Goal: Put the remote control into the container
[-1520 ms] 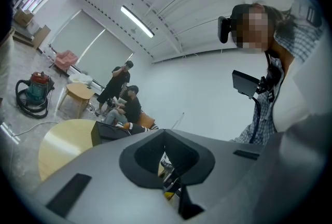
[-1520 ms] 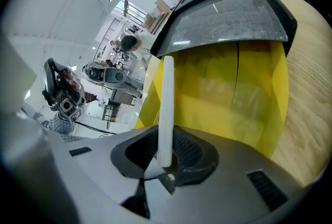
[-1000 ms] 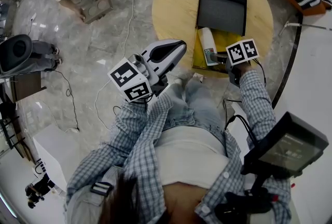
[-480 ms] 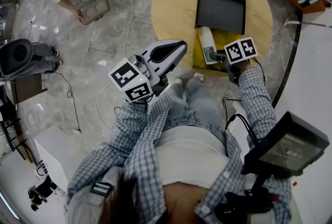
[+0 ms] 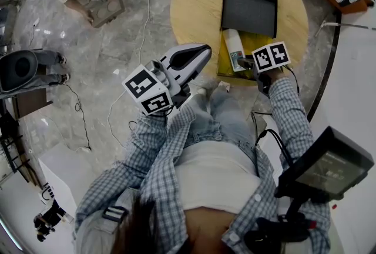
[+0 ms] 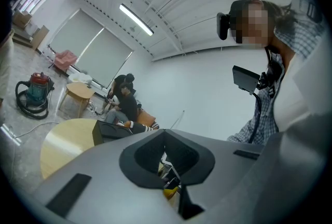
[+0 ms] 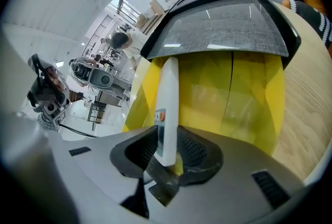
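R gripper [image 7: 167, 163]: fingers [image 7: 210, 151] clamped on the near end of the remote control [image 7: 167, 103]. Gripped by the end so the long part can go in first, I'd guess.
Remote control: white, long, pointing away from the gripper. It's over the left part of the yellow container [image 7: 244, 98], close to the left wall.
Container: on round wooden bench [image 5: 194, 6]. Black lid [image 5: 249, 3] is swung open to the far side, so the mouth is free for a drop-in.
L gripper [image 5: 201, 54]: fingers [image 6: 140, 158] together, nothing btwn them. Raised over the lap, well apart from the bench. Prob. parked out of the way, since one gripper is enough here.
Hard to tell: whether the remote's far tip touches the container floor or hangs above it. R gripper body covers the near rim. Dark line down the yellow interior could be a divider or a fold, can't say. Buttons too small to read.
Step (judgement): placing stage, remote not let go yet.
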Tool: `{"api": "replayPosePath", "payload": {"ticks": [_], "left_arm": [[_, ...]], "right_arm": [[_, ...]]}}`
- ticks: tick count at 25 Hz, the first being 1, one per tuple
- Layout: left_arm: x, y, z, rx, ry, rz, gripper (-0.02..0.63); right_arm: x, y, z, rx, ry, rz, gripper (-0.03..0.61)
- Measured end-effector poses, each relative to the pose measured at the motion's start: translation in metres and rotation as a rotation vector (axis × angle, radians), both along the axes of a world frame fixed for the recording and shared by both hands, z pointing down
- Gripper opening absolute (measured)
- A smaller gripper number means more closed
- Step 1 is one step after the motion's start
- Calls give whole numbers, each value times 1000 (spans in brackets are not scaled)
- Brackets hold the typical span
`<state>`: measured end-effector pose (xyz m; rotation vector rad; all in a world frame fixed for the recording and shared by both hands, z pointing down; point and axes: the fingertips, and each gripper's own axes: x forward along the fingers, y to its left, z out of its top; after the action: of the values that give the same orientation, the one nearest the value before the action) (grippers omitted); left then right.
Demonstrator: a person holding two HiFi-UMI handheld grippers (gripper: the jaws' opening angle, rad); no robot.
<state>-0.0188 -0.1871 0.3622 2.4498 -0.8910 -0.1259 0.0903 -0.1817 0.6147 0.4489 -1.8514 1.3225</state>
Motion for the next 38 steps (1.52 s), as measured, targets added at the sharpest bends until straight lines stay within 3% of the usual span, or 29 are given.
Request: {"api": "replayPosePath", "payload": {"ticks": [19,26,29,32,35,38], "left_arm": [[0,7,2,6,7,20,9],[5,6,2,12,0,39,9],[6,5,2,18,-5,44,9],[6,4,2,25,-22,38,9],[9,5,0,51,-86,27,9],[17,10,0,78,-138,45,9]], "right_arm": [[11,-14,2,101,131,40,115],[17,-32,-11,277,155,74,114],[16,-43,-27,356,108,138,114],[14,-52,-46,449,44,222,62],[13,-59,-72,551,-30,308,13],[15,-59,-105,672,-104,360,6]]}}
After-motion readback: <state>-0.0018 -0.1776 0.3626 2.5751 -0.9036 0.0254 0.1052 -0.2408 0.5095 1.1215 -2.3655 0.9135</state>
